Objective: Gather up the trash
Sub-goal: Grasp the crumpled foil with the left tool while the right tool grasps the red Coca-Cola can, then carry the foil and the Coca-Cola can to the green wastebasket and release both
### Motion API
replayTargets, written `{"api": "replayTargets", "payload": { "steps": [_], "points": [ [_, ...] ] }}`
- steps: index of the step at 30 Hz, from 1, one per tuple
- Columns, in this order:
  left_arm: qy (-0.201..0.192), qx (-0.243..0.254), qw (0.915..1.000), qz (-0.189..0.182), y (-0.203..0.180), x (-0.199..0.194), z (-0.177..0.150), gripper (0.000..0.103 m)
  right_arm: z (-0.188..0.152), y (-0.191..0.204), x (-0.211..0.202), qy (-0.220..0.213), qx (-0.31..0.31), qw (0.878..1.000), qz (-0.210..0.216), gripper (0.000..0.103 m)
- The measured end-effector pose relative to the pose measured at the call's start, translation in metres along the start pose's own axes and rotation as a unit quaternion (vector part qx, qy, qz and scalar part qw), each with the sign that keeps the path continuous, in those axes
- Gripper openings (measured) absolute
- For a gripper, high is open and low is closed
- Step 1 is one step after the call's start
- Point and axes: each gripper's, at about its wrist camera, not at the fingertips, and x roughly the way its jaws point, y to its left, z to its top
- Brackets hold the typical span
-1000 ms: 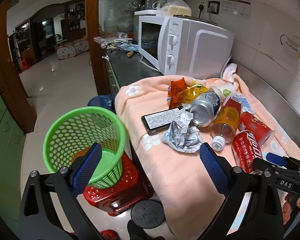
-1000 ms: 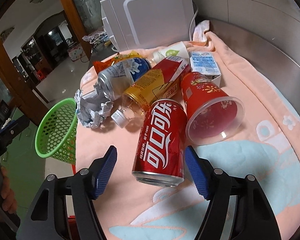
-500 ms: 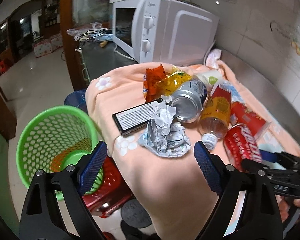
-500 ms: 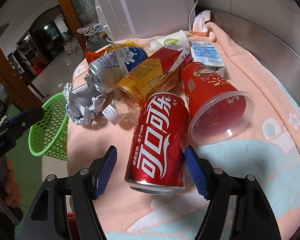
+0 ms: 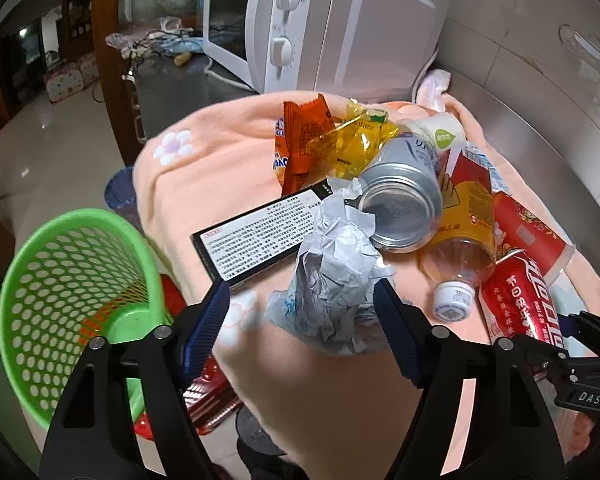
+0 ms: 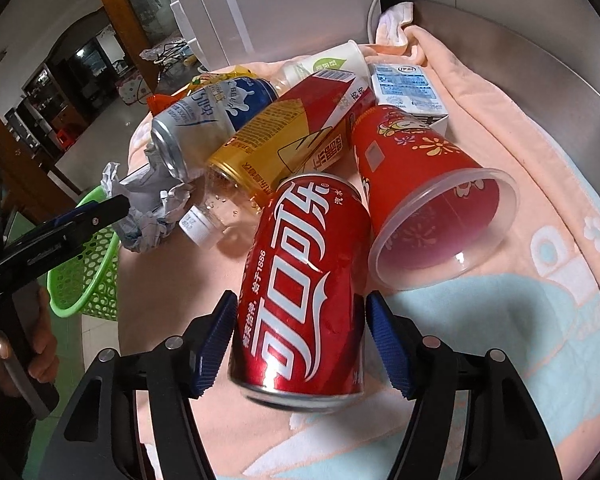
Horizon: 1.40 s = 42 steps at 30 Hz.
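Trash lies heaped on a peach towel. A crumpled grey paper ball sits between the jaws of my left gripper. The jaws are closing: the right pad is at the paper, the left pad still stands apart. A red cola can lies on its side between the closing jaws of my right gripper, and both pads rest against its sides. The green mesh basket stands low at the left, beside the counter.
Behind the paper lie a black box, a silver can, a yellow-labelled bottle, snack wrappers and a red plastic cup. A white microwave stands at the back. A red stool holds the basket.
My left gripper came down and forward from above the basket to straddle the paper ball, its jaws narrowing. The right gripper sank slightly and narrowed around the cola can.
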Motion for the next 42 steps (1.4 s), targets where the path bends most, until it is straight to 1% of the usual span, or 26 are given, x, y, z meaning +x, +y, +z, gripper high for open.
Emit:
{"api": "replayTargets", "payload": {
  "steps": [1,4,6,7,9,10,13,17,21,26,30,35,39,42],
  "points": [
    [0.004,-0.001,1.0,-0.004,0.001,0.003,0.0,0.069,0.001,0.0,0.001,0.001,0.001,1.0,0.0,0.065],
    [0.012,-0.003,0.9997,-0.019,0.002,0.01,0.0,0.056,0.002,0.001,0.003,0.001,0.0,1.0,-0.002,0.065],
    [0.018,-0.002,0.9994,-0.029,0.002,0.012,0.0,0.037,0.002,0.001,0.003,-0.001,-0.001,1.0,-0.003,0.064],
    [0.019,0.0,0.9994,-0.03,0.001,0.013,-0.001,0.034,0.002,0.0,0.003,-0.002,-0.001,1.0,-0.003,0.064],
    [0.017,0.005,0.9994,-0.029,-0.001,0.012,-0.002,0.023,0.002,0.0,0.002,-0.004,-0.001,1.0,-0.002,0.064],
    [0.018,0.006,0.9993,-0.032,-0.001,0.01,-0.003,0.022,0.0,0.001,0.0,-0.006,-0.001,1.0,-0.002,0.064],
    [0.014,0.008,0.9993,-0.035,-0.002,0.003,-0.004,0.02,-0.003,0.003,-0.005,-0.011,-0.002,1.0,0.0,0.064],
    [0.004,0.015,0.9994,-0.029,-0.002,-0.011,-0.009,0.019,-0.007,0.006,-0.013,-0.016,-0.007,1.0,0.007,0.063],
    [-0.017,0.016,0.9996,-0.017,0.003,-0.034,-0.013,0.019,-0.013,0.01,-0.024,-0.025,-0.013,1.0,0.011,0.063],
    [-0.052,0.003,0.9986,0.01,0.023,-0.068,-0.013,0.019,-0.016,0.015,-0.039,-0.037,-0.017,0.999,0.023,0.063],
    [-0.068,-0.017,0.9964,0.048,0.049,-0.085,-0.013,0.019,-0.018,0.026,-0.052,-0.048,-0.03,0.998,0.036,0.063],
    [-0.057,-0.064,0.992,0.093,0.095,-0.088,-0.015,0.019,-0.01,0.048,-0.059,-0.06,-0.053,0.995,0.059,0.063],
    [-0.045,-0.085,0.9875,0.125,0.123,-0.081,-0.02,0.019,-0.001,0.071,-0.054,-0.057,-0.076,0.993,0.076,0.063],
    [-0.033,-0.097,0.9851,0.138,0.137,-0.075,-0.023,0.02,0.008,0.089,-0.047,-0.052,-0.096,0.99,0.087,0.063]
  ]
}}
